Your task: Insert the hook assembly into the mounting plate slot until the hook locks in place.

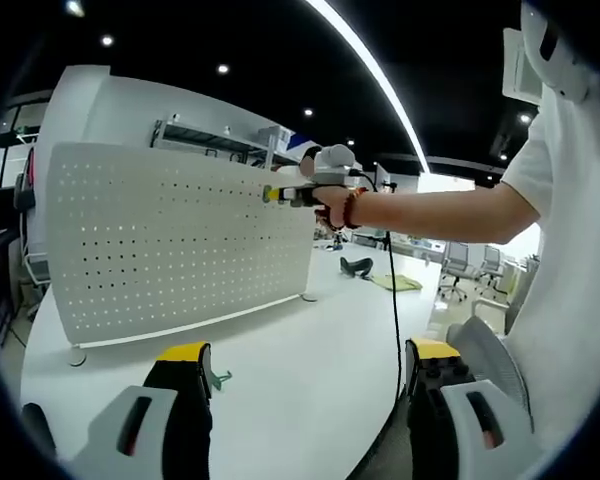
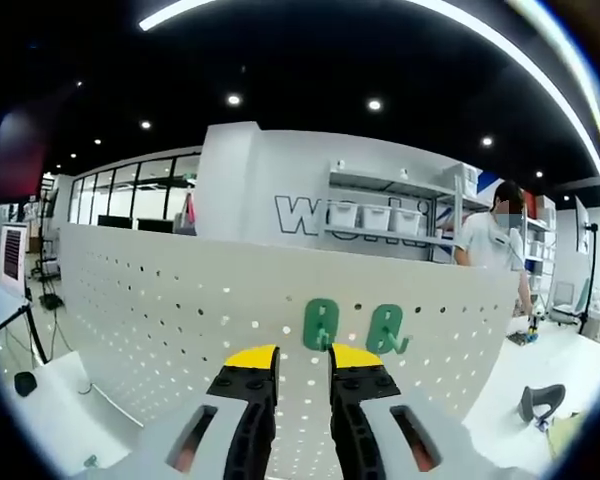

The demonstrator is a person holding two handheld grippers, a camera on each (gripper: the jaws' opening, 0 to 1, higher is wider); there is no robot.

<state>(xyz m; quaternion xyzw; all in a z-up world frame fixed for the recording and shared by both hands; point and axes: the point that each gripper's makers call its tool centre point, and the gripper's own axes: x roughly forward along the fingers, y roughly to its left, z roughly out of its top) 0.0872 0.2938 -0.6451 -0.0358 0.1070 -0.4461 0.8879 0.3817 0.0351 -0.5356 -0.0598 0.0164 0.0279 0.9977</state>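
Pegboard [image 1: 170,240] stands upright on the white table [image 1: 300,370] ahead of my left gripper [image 1: 305,375], filling the 9 to 12 o'clock part of the left gripper view. Its lower edge rests on small feet, and a broad stretch of bare tabletop lies between that edge and my left jaws. Those jaws stand wide apart with nothing between them. A small green hook [image 1: 218,379] lies on the table just beside the left jaw's inner side. The table's rounded edge falls away at 5 o'clock, with a grey chair [image 1: 485,355] beyond it.

At 1 o'clock in the left gripper view my right arm reaches across to the board's upper right corner, where my right gripper [image 1: 280,194] sits at the board's top edge.

In the right gripper view my right gripper [image 2: 302,362] is close against the board [image 2: 180,310], its yellow-tipped jaws narrow, with only a slim gap between them. I cannot tell whether anything is pinched there. Two green hooks hang on the board just above the jaw tips: one [image 2: 320,324] at 12 o'clock, the other [image 2: 386,331] at 1 o'clock, a little apart from each other. The board's curved top edge runs just above them. Open table shows at 8 o'clock and at 4 o'clock, where a dark object [image 2: 542,403] lies. A person [image 2: 490,245] stands behind the board at 2 o'clock.
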